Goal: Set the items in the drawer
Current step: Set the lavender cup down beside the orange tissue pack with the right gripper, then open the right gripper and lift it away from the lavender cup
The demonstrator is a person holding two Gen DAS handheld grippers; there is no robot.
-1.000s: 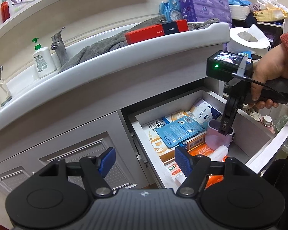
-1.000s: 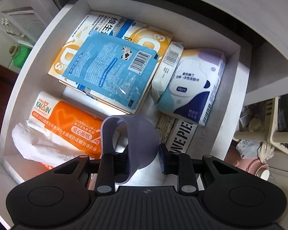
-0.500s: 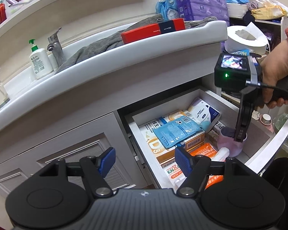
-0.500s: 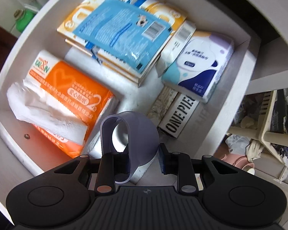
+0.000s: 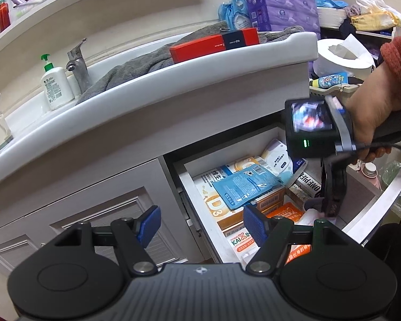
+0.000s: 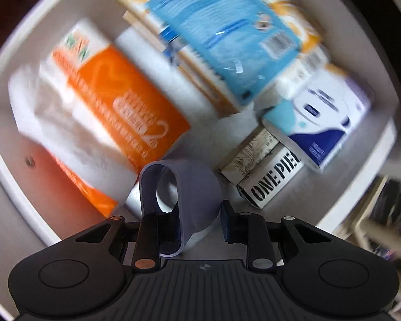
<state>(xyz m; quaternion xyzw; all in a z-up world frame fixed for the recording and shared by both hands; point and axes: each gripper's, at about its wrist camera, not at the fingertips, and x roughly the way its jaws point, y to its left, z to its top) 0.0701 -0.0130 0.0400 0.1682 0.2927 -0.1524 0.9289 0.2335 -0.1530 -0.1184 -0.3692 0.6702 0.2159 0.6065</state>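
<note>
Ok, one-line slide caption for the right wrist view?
Right gripper lowers a lilac cup into the drawer, between the orange tissue pack and the One Piece box.

You are facing a white vanity cabinet [image 5: 99,195] with panelled doors, sitting under a curved white washbasin [image 5: 173,80]. A chrome faucet [image 5: 77,61] is standing at the basin's back edge, beneath a pale ledge [image 5: 93,2] running along the wall. Even indoor light is falling across the white surfaces, and cluttered shelving [image 5: 334,16] is filling the right side.
</note>
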